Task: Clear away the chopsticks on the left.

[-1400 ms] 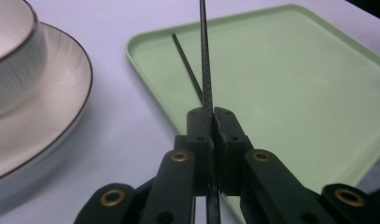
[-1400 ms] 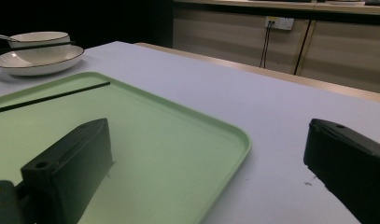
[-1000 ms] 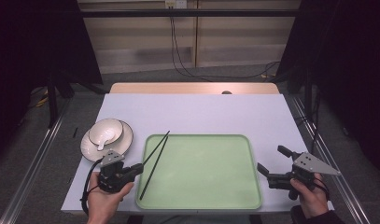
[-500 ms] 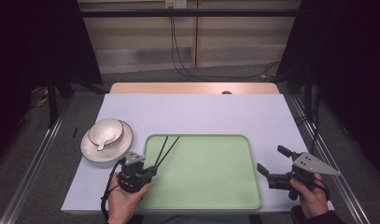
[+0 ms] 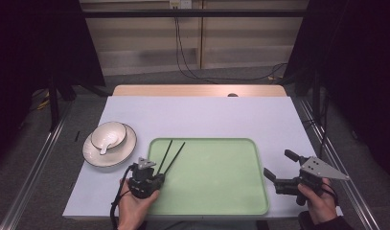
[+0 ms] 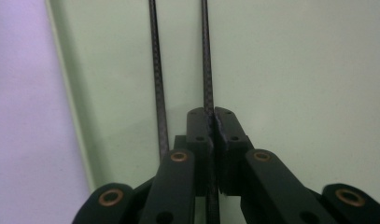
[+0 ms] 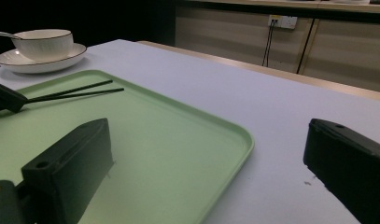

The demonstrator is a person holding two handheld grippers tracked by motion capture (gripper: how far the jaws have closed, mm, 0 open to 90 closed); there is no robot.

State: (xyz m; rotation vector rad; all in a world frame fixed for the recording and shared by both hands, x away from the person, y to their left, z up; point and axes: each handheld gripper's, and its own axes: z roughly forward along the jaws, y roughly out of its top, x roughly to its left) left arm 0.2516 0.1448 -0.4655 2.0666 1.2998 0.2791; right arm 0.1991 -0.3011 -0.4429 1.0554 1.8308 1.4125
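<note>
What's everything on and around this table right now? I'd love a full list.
Tray: one, pale green, middle of the table near the person.
Chopsticks: two, black, over the tray's left part; one is clamped in the left gripper, the other lies beside it.
Bowl: one, white with a dark rim, on the plate.
Plate: one, white, left of the tray.
Spoon: one, white, in the bowl.
Table: one, whitish top.
Cables: dark, hanging behind the table.
Left gripper: one, black, at the tray's left edge, shut.
Right gripper: one, black, right of the tray, open and empty.
</note>
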